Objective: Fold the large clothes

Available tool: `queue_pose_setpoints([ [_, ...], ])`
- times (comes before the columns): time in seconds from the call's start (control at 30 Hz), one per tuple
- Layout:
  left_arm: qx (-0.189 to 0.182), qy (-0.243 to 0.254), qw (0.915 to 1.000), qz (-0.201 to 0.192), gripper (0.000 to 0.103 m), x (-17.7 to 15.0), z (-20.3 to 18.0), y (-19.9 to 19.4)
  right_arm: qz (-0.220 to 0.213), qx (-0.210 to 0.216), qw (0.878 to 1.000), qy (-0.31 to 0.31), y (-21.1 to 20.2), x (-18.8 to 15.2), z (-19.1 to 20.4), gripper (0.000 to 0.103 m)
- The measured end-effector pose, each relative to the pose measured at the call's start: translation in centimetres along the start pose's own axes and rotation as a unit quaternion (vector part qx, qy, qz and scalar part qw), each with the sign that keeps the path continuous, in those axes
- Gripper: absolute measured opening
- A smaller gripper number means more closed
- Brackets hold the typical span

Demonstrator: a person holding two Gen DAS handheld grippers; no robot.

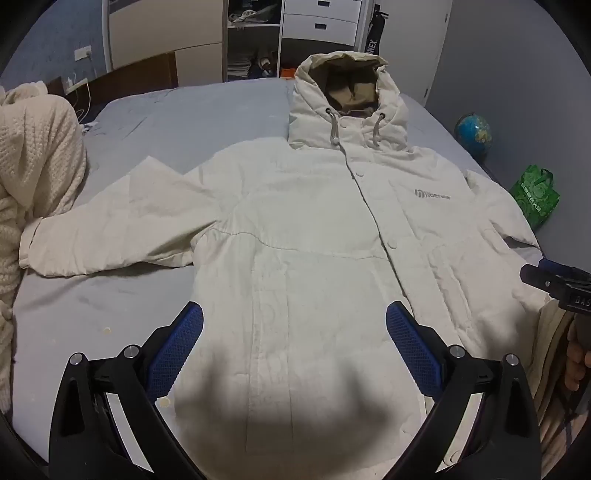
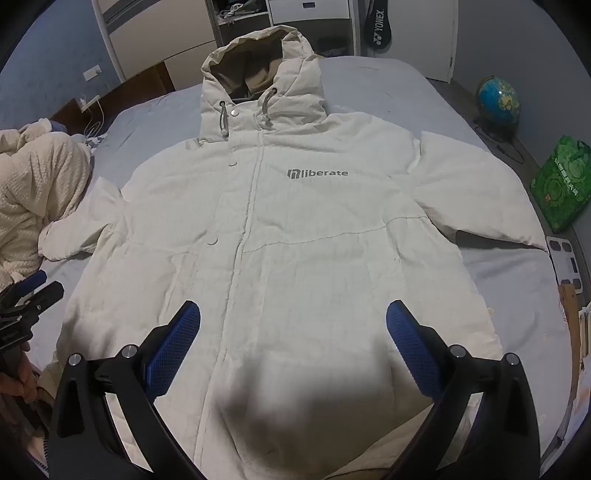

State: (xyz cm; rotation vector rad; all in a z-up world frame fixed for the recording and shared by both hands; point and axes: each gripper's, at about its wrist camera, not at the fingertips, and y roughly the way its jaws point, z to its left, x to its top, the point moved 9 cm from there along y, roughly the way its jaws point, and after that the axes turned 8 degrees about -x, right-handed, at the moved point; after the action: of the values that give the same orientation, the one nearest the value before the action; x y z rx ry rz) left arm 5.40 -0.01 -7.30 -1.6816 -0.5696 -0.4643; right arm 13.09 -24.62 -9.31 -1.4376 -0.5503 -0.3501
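left claw (image 1: 294, 321) spread wide, blue pads (image 1: 177, 343) well apart, nothing between them; it hangs over the near hem area of the coat (image 1: 295, 229), tilted down. right claw (image 2: 293, 321) the same: jaws fully apart, empty, over the coat's near half, right of the button line. each claw's tip shows at the other view's edge, with a hand (image 1: 576, 363) behind it.

coat: cream, hooded, front up, buttoned, lying flat on the grey bed (image 1: 155, 122). hem near, hood (image 1: 345, 99) far, propped up and open. left sleeve (image 1: 110, 229) stretched out to the left, cuff touching a cream knit blanket (image 1: 40, 155) heaped at the bed's left edge. right sleeve (image 2: 476, 199) angled out to the right. grey "liberate" logo (image 2: 317, 173) on the chest, right of the buttons.

off the bed, right: green bag (image 2: 563, 182), globe (image 2: 498, 98) further back. far wall: drawers (image 1: 321, 18) and shelves.
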Motion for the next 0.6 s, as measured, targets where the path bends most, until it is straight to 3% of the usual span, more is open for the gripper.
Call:
queue_pose_setpoints([
  [0.13, -0.002, -0.005, 0.9999, 0.014, 0.096, 0.5, 0.1, 0.5, -0.006, -0.005, 1.0, -0.005, -0.1, 0.2, -0.1, 0.097],
  [0.23, -0.003, 0.007, 1.0, -0.006, 0.096, 0.3, -0.1, -0.4, -0.011, -0.009, 1.0, -0.006, -0.2, 0.3, -0.2, 0.097],
  [0.6, -0.002, 0.002, 1.0, -0.001, 0.096, -0.2, -0.1, 0.2, -0.004, 0.003, 1.0, -0.005, -0.1, 0.0, 0.3, 0.097],
])
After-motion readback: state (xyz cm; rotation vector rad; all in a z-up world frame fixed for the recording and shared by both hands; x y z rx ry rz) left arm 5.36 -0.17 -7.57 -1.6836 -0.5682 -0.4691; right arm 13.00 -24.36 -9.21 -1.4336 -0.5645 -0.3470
